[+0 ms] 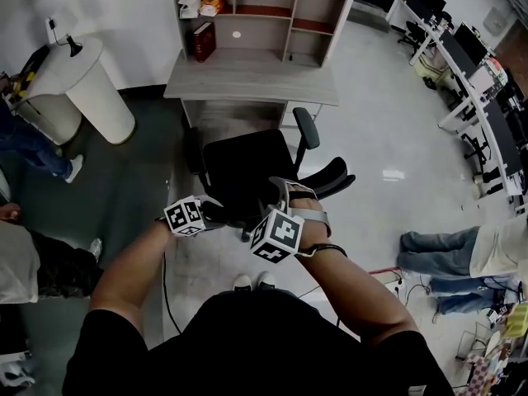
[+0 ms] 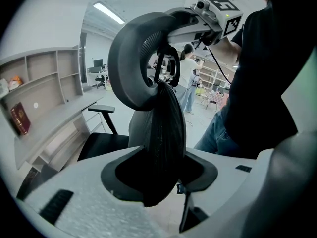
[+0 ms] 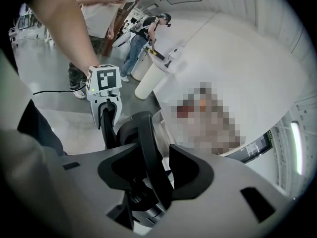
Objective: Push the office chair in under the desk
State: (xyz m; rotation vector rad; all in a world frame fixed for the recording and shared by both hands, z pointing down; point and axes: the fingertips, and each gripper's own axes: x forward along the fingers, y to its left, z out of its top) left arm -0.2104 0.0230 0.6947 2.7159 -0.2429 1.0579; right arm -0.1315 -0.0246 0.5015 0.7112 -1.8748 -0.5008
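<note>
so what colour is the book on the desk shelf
The book is dark red, clearest in the left gripper view.

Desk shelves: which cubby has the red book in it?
The lower left cubby, where the red book stands upright. The cubby above it holds white and orange items instead.
</note>
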